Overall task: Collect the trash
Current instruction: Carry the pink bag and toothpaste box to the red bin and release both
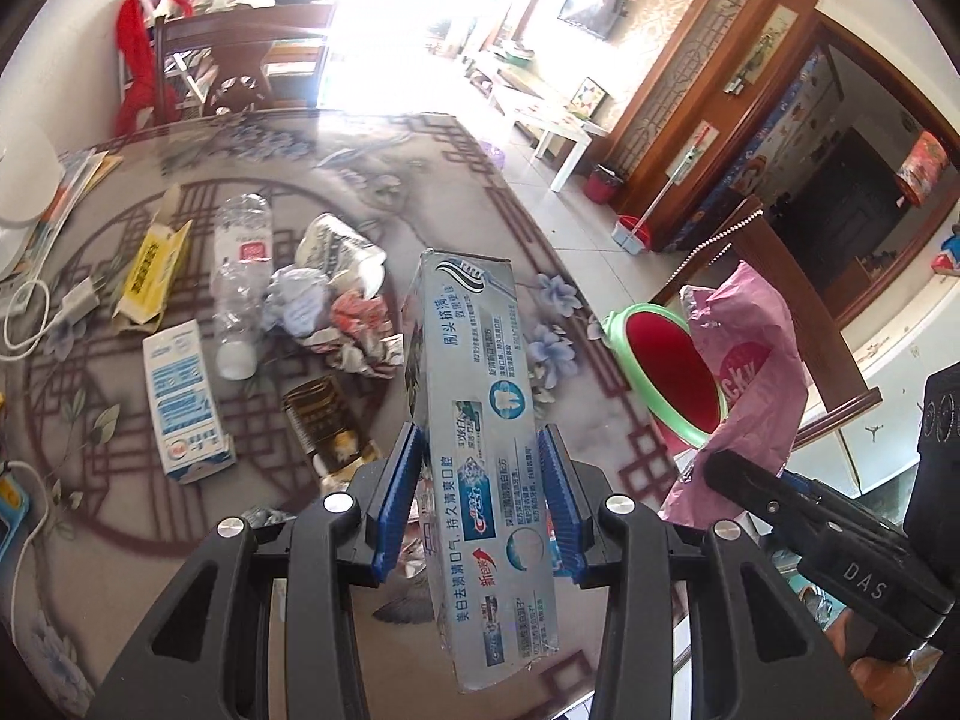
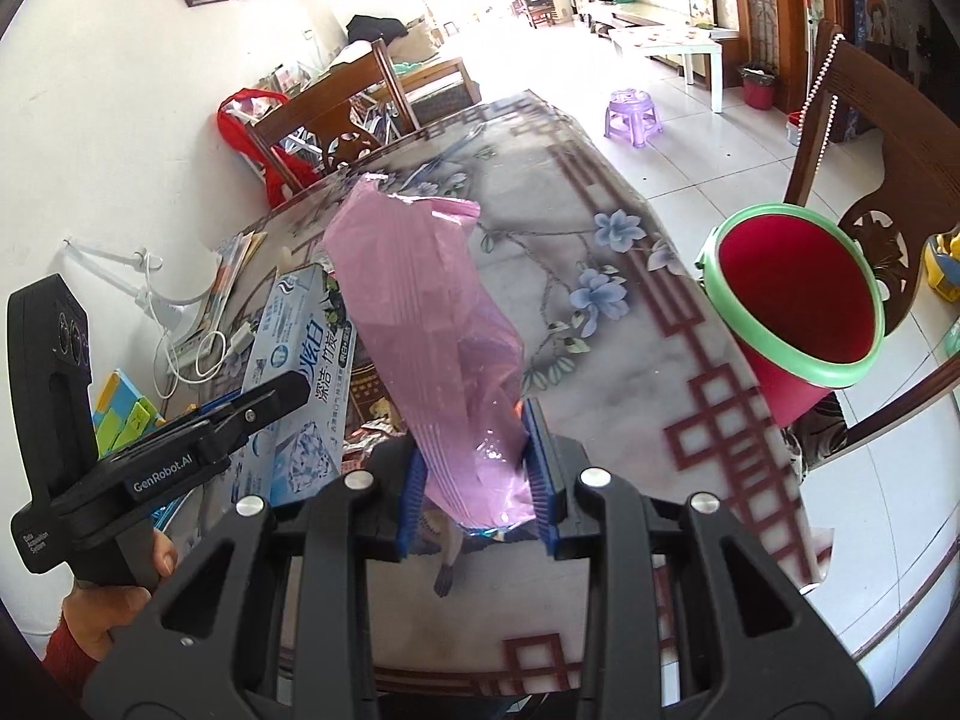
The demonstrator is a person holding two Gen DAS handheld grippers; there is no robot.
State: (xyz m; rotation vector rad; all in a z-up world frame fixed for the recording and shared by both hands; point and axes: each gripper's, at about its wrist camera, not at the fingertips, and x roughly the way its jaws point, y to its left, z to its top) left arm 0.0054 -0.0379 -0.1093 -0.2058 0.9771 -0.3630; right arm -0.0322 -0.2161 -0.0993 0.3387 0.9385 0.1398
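My left gripper (image 1: 482, 438) is shut on a long grey-blue toothpaste box (image 1: 474, 396), held lifted above the table. In the right wrist view my right gripper (image 2: 474, 438) is shut on a pink foil wrapper (image 2: 420, 312) that stands up from its pads. A red bin with a green rim (image 1: 672, 372) (image 2: 798, 300) tilts open beside the table's right edge, just right of both grippers. The two grippers hang side by side; the left gripper (image 2: 264, 402) with its box (image 2: 300, 372) shows at the left of the right wrist view.
On the patterned table (image 1: 420, 192) lie a crushed clear bottle (image 1: 240, 276), a yellow carton (image 1: 150, 276), a blue-white carton (image 1: 183, 402), crumpled paper (image 1: 336, 300) and a dark pack (image 1: 324, 420). A wooden chair (image 2: 870, 150) stands behind the bin. A purple stool (image 2: 633, 111) is on the floor.
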